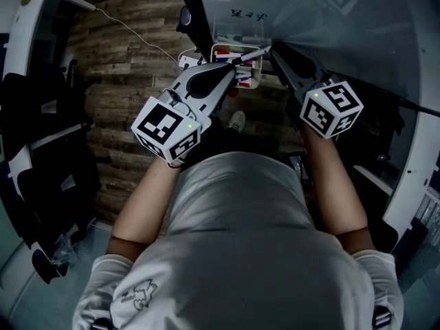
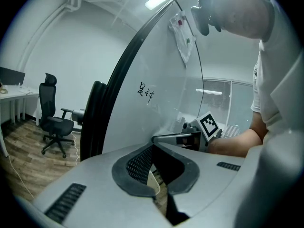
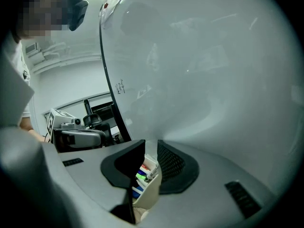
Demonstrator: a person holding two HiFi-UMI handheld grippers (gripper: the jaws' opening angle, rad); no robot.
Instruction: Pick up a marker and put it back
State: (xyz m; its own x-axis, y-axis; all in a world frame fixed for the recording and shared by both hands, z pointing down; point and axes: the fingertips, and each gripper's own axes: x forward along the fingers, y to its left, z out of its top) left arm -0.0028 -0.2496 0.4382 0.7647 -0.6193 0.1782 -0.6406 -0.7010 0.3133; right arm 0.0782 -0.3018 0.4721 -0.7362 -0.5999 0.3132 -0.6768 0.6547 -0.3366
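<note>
— Grey T-shirt (image 1: 240,239) fills the bottom, closest of all. Where is the marker (image 1: 251,53) (image 3: 151,173)?
— Its upper end is pinched in the right gripper (image 1: 273,47) (image 3: 151,144), whose jaws stand a narrow gap apart on it. It slants down and left from those jaws, with its dark tip over the white holder (image 1: 256,74) (image 3: 147,196).
— And the holder?
— Just below both grippers' tips, against the whiteboard (image 1: 309,12) (image 2: 156,80) (image 3: 199,70). Red, green and blue pens (image 3: 140,177) stand inside.
— The left gripper (image 1: 230,66) (image 2: 153,146)?
— Closed on nothing, its tips beside the marker's low end, left of the right gripper.
— Further out?
— A small scribble (image 1: 247,14) (image 2: 146,93) on the board ahead of both jaws. Wood floor (image 1: 130,53) lies beneath, and an office chair (image 2: 54,122) stands well off to the left gripper's left.
</note>
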